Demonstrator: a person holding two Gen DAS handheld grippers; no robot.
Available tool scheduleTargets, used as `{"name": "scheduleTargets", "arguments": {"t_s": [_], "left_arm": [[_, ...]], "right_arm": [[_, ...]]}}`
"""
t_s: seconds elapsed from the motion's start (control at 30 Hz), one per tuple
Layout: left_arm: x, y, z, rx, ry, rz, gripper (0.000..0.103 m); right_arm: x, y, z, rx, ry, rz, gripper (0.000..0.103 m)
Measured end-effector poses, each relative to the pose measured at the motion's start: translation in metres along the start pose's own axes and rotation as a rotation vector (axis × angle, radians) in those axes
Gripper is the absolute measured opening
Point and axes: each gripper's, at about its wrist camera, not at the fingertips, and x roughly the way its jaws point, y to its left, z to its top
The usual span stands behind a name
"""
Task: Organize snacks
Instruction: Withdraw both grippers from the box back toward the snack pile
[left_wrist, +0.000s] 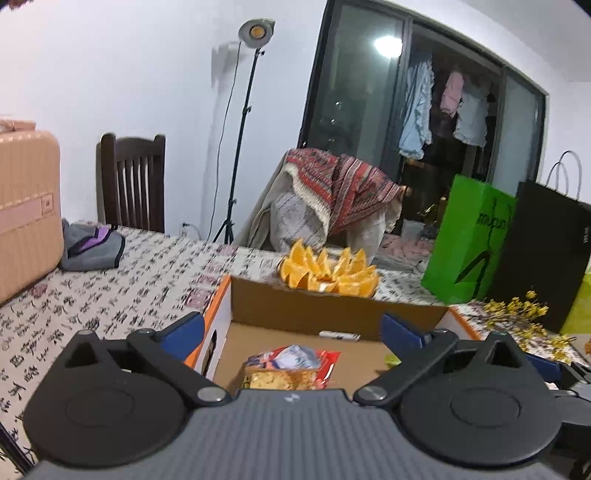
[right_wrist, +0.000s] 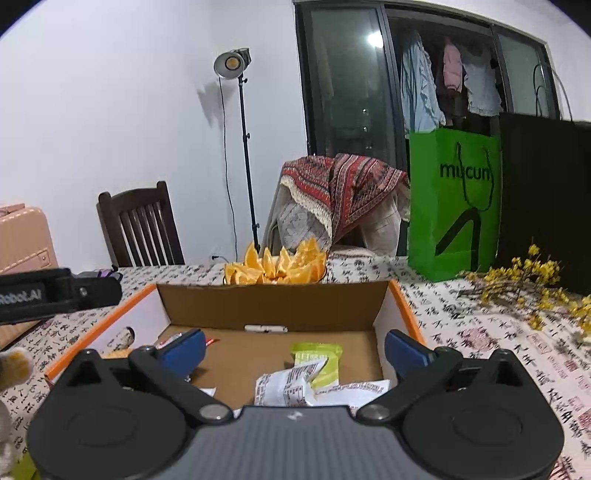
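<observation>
Two hand-held grippers are seen from their own wrist cameras, both aimed slightly downward over a table covered by a cloth printed with black calligraphy (right_wrist: 480, 332). The largest thing in reach is an open cardboard box (right_wrist: 273, 302) with orange-edged sides, set at the near middle of the table, apparently so that snacks can be gathered in one place. Behind it, touching or just beside its far wall, a plate of orange wedges (left_wrist: 328, 275) is kept outside the box. A green paper bag (right_wrist: 454, 206) and a spray of yellow flowers (right_wrist: 535, 291) are stood well off to the right.

The left gripper (left_wrist: 291, 332) is held with its blue fingers spread wide and nothing between them; a red-and-white snack packet (left_wrist: 291, 365) is lying on the box floor below, judged already placed. The right gripper (right_wrist: 295, 349) is likewise spread wide and empty, above a green packet (right_wrist: 325, 360) and white crumpled wrappers (right_wrist: 288, 387) on the box floor. All snacks in view are resting inside the box.
</observation>
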Motion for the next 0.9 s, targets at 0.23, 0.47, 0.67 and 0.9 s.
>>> {"name": "scheduleTargets", "arguments": {"t_s": [0.23, 0.47, 0.67, 0.9], "left_arm": [[-0.03, -0.004, 0.013, -0.008, 0.006, -0.001, 0.103], [-0.063, -0.001, 0.006, 0.028, 0.021, -0.034, 0.103], [-0.086, 0.008, -0.017, 0.053, 0.047, -0.053, 0.103], [-0.102, 0.021, -0.06, 0.07, 0.102, -0.065, 0.103]], "right_arm": [[-0.035, -0.002, 0.012, 0.015, -0.009, -0.001, 0.103], [-0.074, -0.008, 0.006, 0.002, 0.008, 0.006, 0.103], [-0.107, -0.011, -0.013, -0.012, 0.032, 0.005, 0.103], [-0.13, -0.019, -0.048, -0.005, 0.099, 0.029, 0.103]]}}
